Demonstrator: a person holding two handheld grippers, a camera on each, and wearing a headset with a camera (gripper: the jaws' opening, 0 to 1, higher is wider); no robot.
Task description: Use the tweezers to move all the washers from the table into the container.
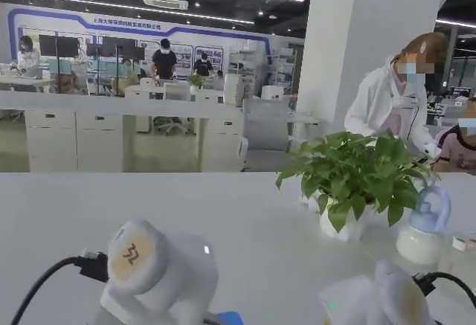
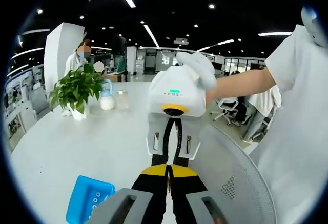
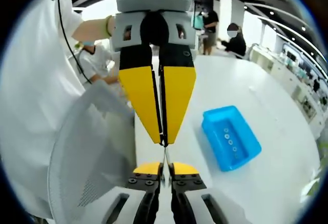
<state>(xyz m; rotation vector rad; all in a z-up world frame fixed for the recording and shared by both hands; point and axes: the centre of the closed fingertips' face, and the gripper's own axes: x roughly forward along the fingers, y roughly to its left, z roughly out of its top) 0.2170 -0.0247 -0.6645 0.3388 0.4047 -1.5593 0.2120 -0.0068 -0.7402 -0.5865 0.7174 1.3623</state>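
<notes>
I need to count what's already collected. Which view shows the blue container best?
Right gripper view: the whole blue container lies open, with washers in a row inside. Left gripper view cuts it off at the bottom; head view catches a blue sliver.

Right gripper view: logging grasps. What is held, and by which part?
A thin metal piece, likely the tweezers, is pinched at opposite ends: one end in the right gripper, the other in the left gripper, both shut on it.
</notes>
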